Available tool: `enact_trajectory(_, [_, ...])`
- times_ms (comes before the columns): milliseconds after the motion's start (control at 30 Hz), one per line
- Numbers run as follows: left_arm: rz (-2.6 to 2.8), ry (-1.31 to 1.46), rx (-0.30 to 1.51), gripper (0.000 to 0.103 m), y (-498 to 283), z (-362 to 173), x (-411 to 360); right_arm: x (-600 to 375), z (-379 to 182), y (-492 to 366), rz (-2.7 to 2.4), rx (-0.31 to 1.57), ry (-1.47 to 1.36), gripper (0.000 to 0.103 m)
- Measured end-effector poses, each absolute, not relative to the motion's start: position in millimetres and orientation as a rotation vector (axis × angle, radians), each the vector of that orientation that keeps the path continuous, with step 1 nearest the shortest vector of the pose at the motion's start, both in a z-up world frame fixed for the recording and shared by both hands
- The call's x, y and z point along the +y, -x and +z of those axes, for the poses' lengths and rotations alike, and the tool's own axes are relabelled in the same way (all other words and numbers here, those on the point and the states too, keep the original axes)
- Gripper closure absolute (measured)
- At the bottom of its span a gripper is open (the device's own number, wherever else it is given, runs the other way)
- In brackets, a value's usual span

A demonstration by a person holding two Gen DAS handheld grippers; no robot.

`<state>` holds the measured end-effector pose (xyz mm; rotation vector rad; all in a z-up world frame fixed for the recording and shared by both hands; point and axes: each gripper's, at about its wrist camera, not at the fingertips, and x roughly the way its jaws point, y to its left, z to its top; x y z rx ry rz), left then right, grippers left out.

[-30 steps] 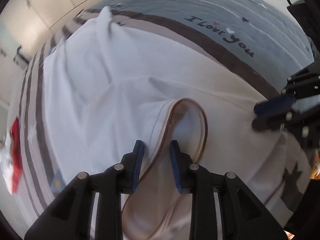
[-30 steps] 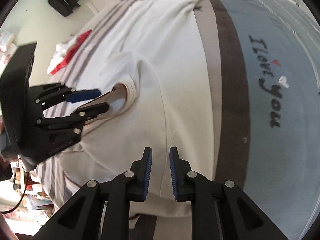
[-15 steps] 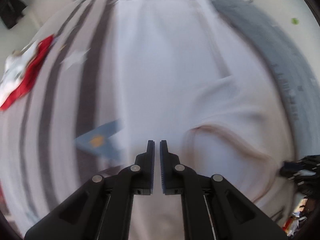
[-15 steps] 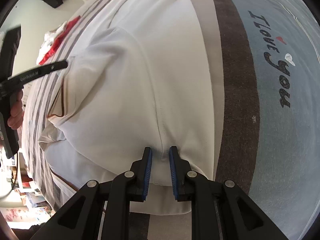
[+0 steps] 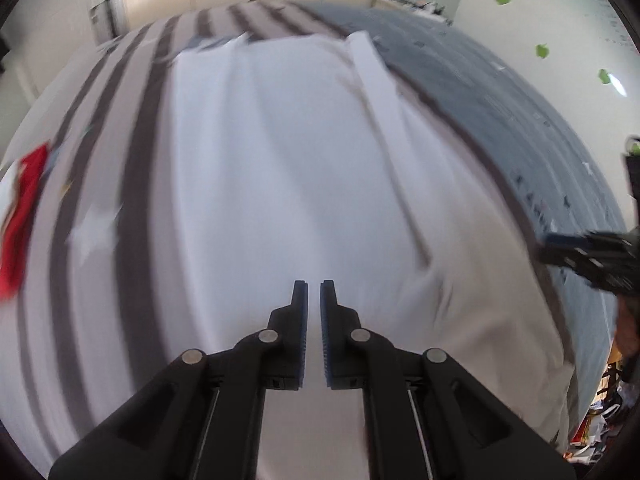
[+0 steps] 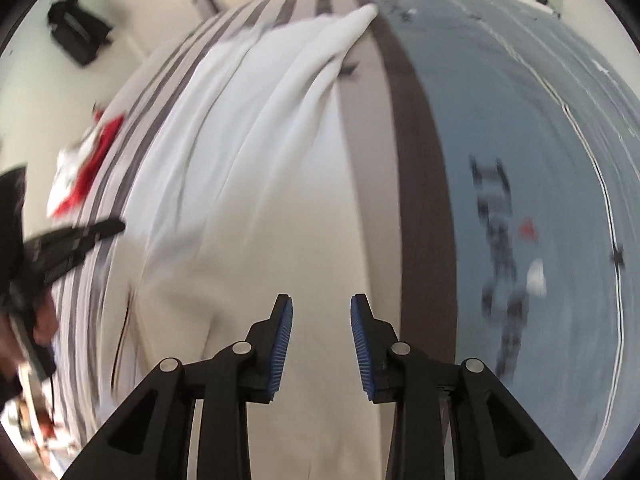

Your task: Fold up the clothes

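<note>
Garment: white garment (image 5: 288,184) spread flat on the bed (image 5: 520,128), lengthwise away from both cameras; both views are smeared by motion.
Garment's position on the bed: over the pale band, between the thin grey stripes (image 5: 136,184) on one side and the broad dark stripe (image 6: 420,200) on the other.
Left gripper (image 5: 313,286): jaws drawn almost together with only a thin slit between the blue pads; no cloth can be seen in that slit, and the white fabric lies below and ahead of the tips.
Right gripper (image 6: 321,304): jaws opening, blue pads clearly apart, nothing between them; the cream part of the garment lies directly under and ahead of the gap.
Fold line: a long raised crease (image 5: 396,160) runs down the garment, right of the left gripper.
Far end: in the right wrist view the fabric bunches into ridges ending in a point (image 6: 360,20).
Neighbours: red and white cloth (image 6: 84,168) lies on the grey stripes, well apart from the garment.
Bedspread print: dark lettering (image 6: 500,264) on the blue-grey area, beyond the broad dark stripe.
Obstruction: nothing lies on the garment between either gripper and the fabric.
</note>
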<state>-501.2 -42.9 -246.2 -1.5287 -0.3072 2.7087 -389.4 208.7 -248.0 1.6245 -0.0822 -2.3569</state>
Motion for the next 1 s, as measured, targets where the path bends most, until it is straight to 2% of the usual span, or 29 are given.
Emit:
enact_trajectory(133, [2.717, 1.496, -0.311, 0.098, 559, -259, -49, 210, -260, 465, -2.425, -0.165, -1.572, 0.075])
enact_trajectory(300, [2.718, 1.499, -0.372, 0.089, 630, -272, -66, 216, -271, 567, -2.423, -0.275, -1.548, 0.068])
enact_trajectory(367, [2.726, 1.513, -0.363, 0.089, 651, -278, -67, 221, -270, 604, -2.399, -0.301, -1.531, 0.06])
enact_trajectory(633, [2.767, 1.501, -0.341, 0.089, 691, -282, -80, 192, -274, 700, -2.361, -0.164, -1.512, 0.057])
enact_trajectory(833, [2.742, 1.502, -0.31, 0.089, 695, -287, -81, 188, -292, 753, -2.332, -0.231, -1.575, 0.057])
enact_trajectory(867, [2.74, 1.502, -0.311, 0.089, 695, -288, -81, 189, -295, 760, -2.324, -0.254, -1.595, 0.062])
enact_trajectory(900, [2.739, 1.502, -0.311, 0.089, 695, -288, -81, 191, -295, 766, -2.323, -0.266, -1.6, 0.073])
enact_trajectory(933, [2.738, 1.5, -0.314, 0.089, 695, -288, -81, 192, -296, 771, -2.322, -0.278, -1.606, 0.096])
enact_trajectory(1000, [2.736, 1.495, -0.326, 0.089, 695, -287, -82, 198, -291, 773, -2.33, -0.291, -1.586, 0.1])
